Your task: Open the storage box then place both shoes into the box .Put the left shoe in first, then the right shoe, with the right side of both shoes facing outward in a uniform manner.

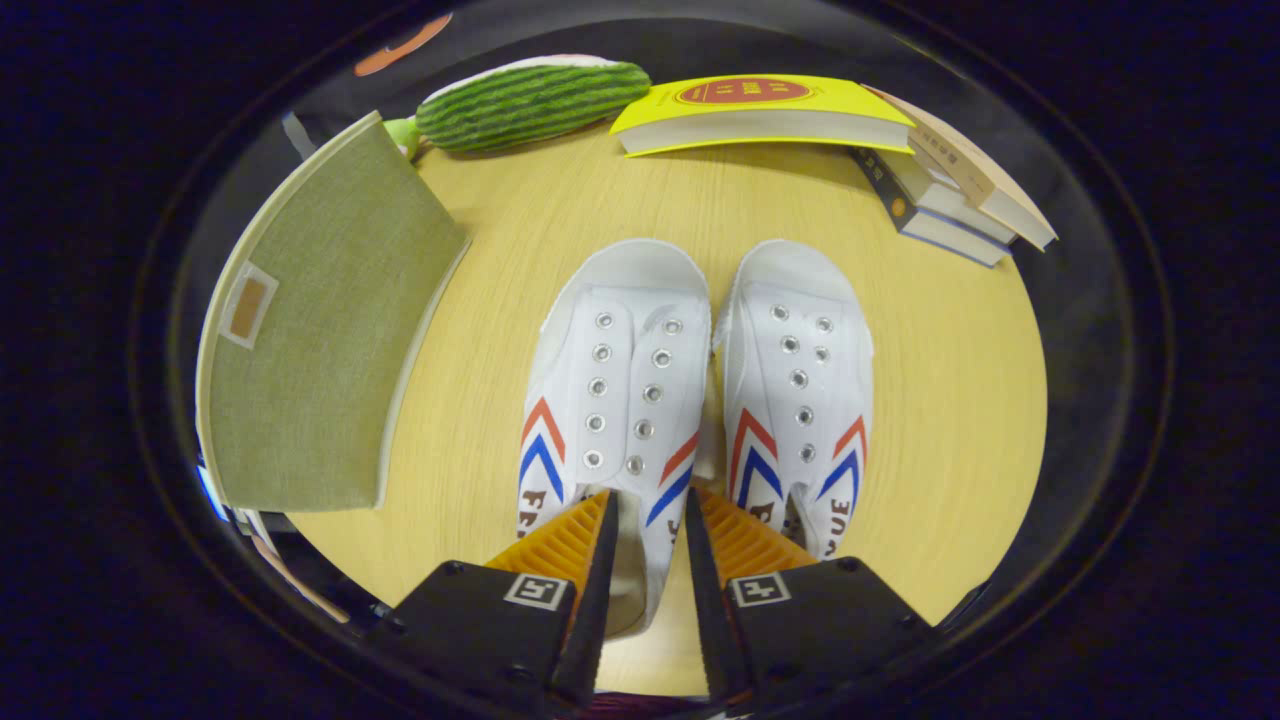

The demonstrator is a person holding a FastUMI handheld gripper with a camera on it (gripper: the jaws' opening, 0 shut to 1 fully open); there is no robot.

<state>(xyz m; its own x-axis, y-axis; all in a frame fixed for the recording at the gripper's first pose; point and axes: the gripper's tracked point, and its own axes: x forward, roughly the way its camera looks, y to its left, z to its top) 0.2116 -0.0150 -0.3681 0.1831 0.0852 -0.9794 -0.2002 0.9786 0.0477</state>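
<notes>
Two white canvas shoes with red and blue chevrons stand side by side on the wooden table, toes pointing away from me. The left shoe has its inner side wall between my fingers. One finger is down in its opening and the other sits in the gap beside the right shoe. My gripper is closed narrowly on that wall. The storage box, covered in olive-green fabric with a small label patch, is left of the shoes. I see one flat face of it and cannot tell whether it is open.
A green striped plush lies at the far edge of the table beyond the box. A yellow book lies beyond the shoes, and a stack of books is to its right. Bare tabletop lies right of the right shoe.
</notes>
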